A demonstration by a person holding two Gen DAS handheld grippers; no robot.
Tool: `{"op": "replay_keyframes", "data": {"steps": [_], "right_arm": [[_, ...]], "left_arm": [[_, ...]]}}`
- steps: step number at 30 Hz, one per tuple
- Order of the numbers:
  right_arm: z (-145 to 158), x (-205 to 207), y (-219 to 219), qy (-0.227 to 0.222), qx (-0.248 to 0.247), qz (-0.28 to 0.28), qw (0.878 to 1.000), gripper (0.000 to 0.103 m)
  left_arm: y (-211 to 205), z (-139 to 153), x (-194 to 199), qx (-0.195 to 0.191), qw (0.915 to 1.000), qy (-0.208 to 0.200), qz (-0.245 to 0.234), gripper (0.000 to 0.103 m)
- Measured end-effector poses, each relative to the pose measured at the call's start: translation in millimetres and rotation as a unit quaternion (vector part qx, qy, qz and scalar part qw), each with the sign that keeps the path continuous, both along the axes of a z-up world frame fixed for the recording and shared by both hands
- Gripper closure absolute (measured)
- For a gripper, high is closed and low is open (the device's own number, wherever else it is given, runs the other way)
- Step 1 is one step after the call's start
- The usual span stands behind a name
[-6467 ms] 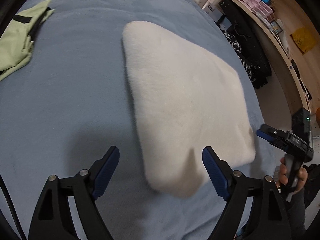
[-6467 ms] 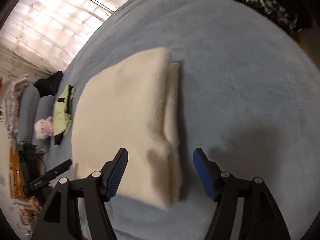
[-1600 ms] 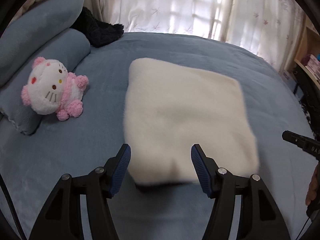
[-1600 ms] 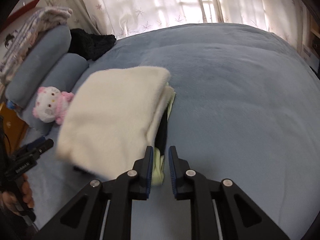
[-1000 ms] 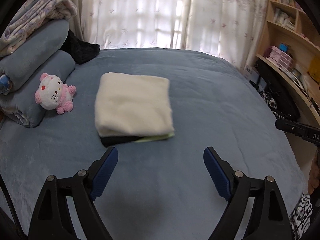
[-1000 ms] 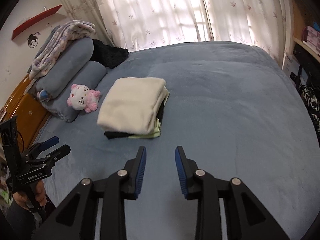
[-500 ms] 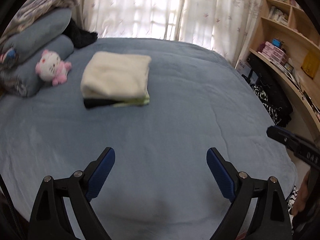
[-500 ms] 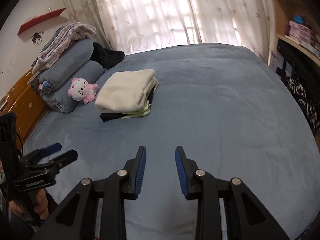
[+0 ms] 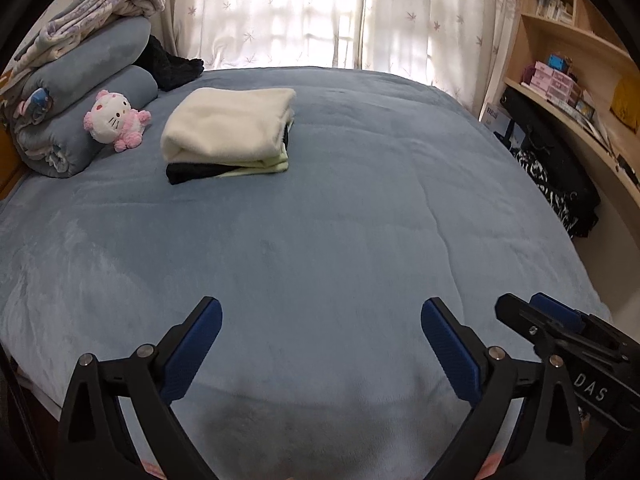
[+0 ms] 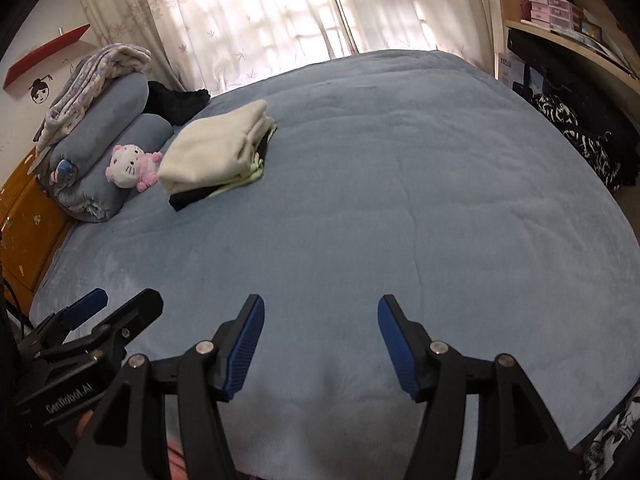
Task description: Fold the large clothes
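Observation:
A stack of folded clothes (image 9: pixel 228 132) lies at the far left of the blue bed: a cream fleece on top, a pale green layer and a black one beneath. The same stack (image 10: pixel 216 152) shows in the right wrist view. My left gripper (image 9: pixel 320 344) hovers over the near part of the bed, far from the stack, its jaws still opening wide with nothing between them. My right gripper (image 10: pixel 320 340) is beside it, jaws opening, nothing between them. Each gripper appears at the edge of the other's view.
A pink and white plush cat (image 9: pixel 114 120) leans on rolled blue pillows (image 9: pixel 80 116) beside the stack, with a dark garment (image 9: pixel 172 66) behind. A curved wooden shelf (image 9: pixel 576 80) with boxes and a patterned black bag (image 9: pixel 560 184) stand to the right. Curtains (image 9: pixel 320 12) hang behind the blue bedcover (image 9: pixel 320 220).
Both grippers have pulled back from the stack toward the bed's near edge and sunk lower. The right jaws have spread from nearly closed to apart; the left jaws widened slightly.

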State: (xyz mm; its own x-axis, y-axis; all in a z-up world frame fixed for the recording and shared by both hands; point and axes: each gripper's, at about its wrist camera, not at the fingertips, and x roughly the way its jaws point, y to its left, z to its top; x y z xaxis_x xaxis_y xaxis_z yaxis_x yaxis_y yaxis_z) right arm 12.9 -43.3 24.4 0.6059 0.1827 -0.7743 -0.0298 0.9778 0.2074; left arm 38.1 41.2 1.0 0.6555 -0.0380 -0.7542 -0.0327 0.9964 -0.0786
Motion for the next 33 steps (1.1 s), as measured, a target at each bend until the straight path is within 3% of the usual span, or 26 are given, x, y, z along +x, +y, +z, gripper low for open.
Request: {"op": "replay_keyframes", "data": {"steps": [33], "right_arm": [[4, -17, 1, -0.022, -0.013, 0.003, 1.0, 0.043]], "left_arm": [[3, -7, -3, 0.022, 0.9992, 0.02, 0.025, 0.004]]}}
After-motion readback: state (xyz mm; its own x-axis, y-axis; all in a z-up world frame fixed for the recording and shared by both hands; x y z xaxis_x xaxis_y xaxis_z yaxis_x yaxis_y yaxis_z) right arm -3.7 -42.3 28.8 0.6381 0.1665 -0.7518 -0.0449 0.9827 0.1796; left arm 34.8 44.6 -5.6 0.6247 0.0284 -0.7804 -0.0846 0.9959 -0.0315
